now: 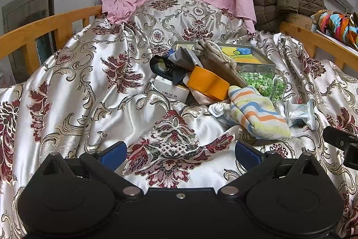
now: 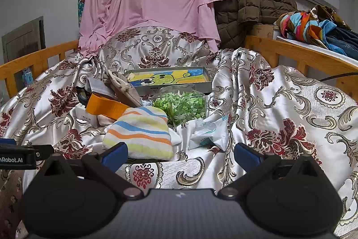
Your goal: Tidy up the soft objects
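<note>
- The right hand-held gripper [image 2: 180,155] hangs with its jaws spread wide and nothing between them, low over the patterned bedspread [image 2: 279,122]; the striped towel [image 2: 139,131] lies just ahead of it and toward its left finger, almost touching that blue pad.
- The left hand-held gripper [image 1: 180,154] is likewise spread and empty, pointed at a raised fold of bedspread; from there the towel sits ahead and well off to the right, so the right one looks the nearer.
- The towel is folded into a soft pad, its long axis running roughly from its near end away toward the clutter behind it.
- Right of the towel lies a crumpled plastic packet [image 2: 209,132].
- Behind the towel, a clear tub [image 2: 181,104] holds small green pieces, and a shallow tray [image 2: 170,79] beyond it shows a cartoon picture on its floor.
- Left of the tub, piled together: an orange roll [image 2: 105,106], a beige drawstring bag [image 2: 122,88] and a white box [image 1: 171,89].
</note>
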Demonstrator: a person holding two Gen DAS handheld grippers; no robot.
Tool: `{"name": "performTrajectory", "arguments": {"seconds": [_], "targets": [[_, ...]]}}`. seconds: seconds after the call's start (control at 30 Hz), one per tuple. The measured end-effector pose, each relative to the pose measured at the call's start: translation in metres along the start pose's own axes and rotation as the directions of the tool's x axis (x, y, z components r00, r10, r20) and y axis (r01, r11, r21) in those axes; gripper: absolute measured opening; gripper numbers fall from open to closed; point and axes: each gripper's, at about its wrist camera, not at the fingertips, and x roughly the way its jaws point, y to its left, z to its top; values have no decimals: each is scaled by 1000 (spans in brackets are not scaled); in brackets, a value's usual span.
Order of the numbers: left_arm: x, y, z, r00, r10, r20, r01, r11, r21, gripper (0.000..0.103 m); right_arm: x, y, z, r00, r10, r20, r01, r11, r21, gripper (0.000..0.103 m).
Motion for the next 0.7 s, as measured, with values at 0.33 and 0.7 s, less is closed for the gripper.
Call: {"name": "performTrajectory", "arguments": {"seconds": [0.33,0.7], "targets": [[0,0,0,1000,-1,0,1,1000,1,102,0,0,0,1000,0,0,0,1000,0,103],[0,1,-9,1000,-3,-5,3,1000,0,102,0,0,0,1000,0,0,0,1000,0,103]]}}
